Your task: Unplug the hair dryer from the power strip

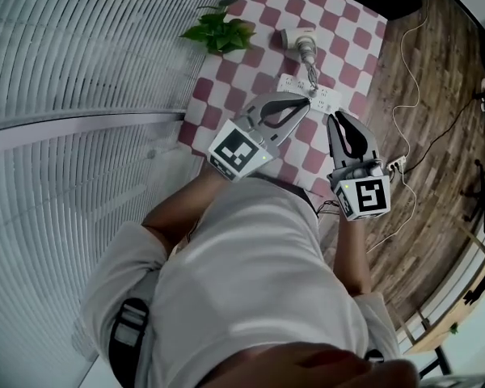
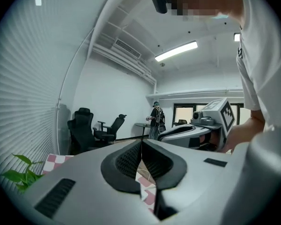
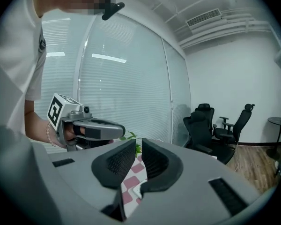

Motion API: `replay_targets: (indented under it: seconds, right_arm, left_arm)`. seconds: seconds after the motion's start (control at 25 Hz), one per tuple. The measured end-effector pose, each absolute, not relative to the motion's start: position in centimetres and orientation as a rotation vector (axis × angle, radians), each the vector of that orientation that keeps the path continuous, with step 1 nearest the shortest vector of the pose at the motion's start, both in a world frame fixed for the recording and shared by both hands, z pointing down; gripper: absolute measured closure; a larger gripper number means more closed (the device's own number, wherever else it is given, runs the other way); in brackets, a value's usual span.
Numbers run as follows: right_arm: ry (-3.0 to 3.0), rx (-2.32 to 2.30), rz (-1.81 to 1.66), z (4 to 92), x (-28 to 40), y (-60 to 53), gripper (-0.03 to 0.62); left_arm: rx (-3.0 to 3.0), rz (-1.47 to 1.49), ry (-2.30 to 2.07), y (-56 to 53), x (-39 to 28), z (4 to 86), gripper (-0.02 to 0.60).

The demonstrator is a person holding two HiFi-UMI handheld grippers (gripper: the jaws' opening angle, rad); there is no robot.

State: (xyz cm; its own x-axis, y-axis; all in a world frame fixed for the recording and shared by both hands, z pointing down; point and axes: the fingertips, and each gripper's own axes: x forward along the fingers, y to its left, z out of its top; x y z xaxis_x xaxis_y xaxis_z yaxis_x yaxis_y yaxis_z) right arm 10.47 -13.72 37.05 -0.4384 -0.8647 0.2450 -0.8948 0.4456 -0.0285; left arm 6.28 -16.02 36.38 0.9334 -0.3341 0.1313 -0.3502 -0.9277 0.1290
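Head view: the hair dryer (image 1: 301,42) lies on the checked mat (image 1: 339,23) at upper middle, with the power strip (image 1: 291,82) just below it. The left claw (image 1: 306,99) is pressed together and empty. The right claw (image 1: 336,118) is narrowly spread and empty.

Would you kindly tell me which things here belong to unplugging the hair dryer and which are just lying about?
For the job:
hair dryer
power strip

Lying about:
leafy plant
office chairs
checkered mat
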Motion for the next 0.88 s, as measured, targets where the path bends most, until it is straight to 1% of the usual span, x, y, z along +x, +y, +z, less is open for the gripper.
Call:
replay_targets:
  seconds: [0.2,0.44,0.88]
  right_arm:
    - [-2.550,1.553,0.216,34.3,9.5,-11.7,0.542]
    - [-2.596,1.542,0.165,30.6,8.1,-10.0,0.549]
    - [-2.598,1.577,0.120,28.4,8.2,-8.9,0.563]
  left_arm:
    - [3.025,0.091,-0.501,-13.7,5.5,33.3,0.551]
    - [3.008,-0.073,-0.497,-11.7,4.9,29.9,0.551]
    - [3.011,-0.104,-0.470,-10.3,5.2,28.1,0.551]
